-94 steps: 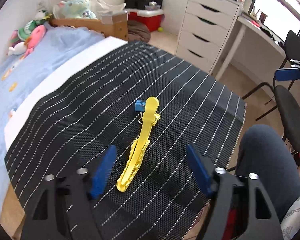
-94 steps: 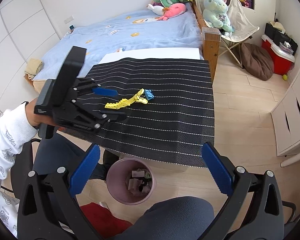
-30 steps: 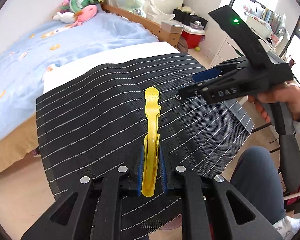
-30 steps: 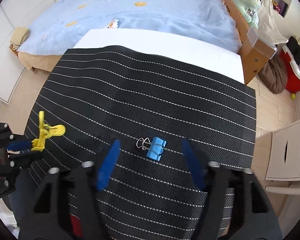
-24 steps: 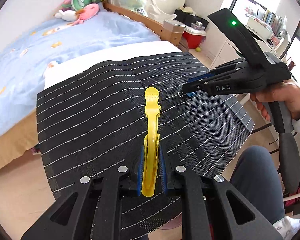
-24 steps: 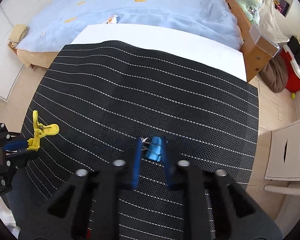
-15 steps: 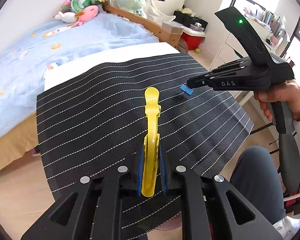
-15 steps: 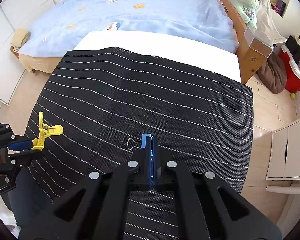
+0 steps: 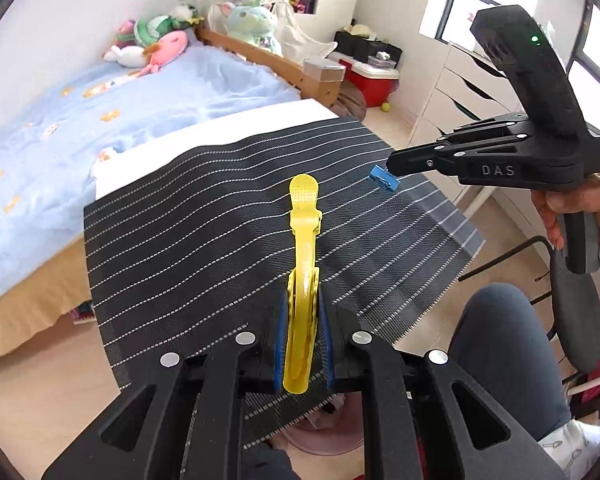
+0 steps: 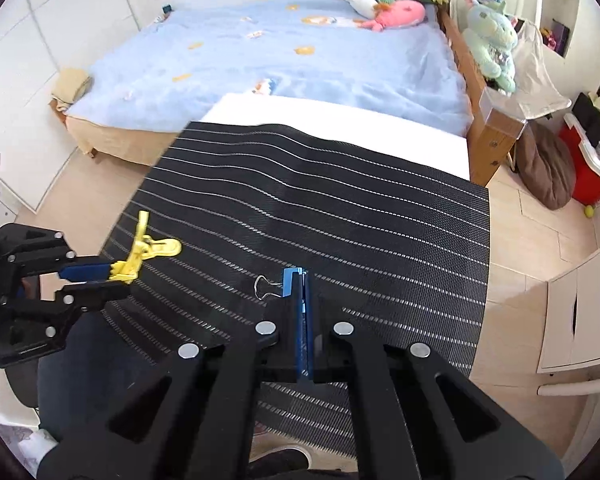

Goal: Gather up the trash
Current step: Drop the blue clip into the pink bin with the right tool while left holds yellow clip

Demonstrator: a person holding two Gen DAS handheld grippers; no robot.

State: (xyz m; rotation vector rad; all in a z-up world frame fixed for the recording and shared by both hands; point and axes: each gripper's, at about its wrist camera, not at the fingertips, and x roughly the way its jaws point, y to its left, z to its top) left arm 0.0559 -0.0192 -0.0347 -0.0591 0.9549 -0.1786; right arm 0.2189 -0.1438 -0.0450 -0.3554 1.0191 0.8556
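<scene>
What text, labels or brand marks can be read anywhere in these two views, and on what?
"DAS": raised letters on the black body of the right gripper, seen from the left wrist view.
Nothing readable on the yellow clip, the blue binder clip or the striped mat.
Items on the far shelves are too small to read.

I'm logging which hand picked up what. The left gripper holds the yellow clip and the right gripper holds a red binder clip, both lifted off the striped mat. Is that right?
Not quite: the binder clip in the right gripper is blue, not red, as the right wrist view shows. The rest holds: the left gripper is shut on the yellow clip, and both are held above the striped mat.
</scene>
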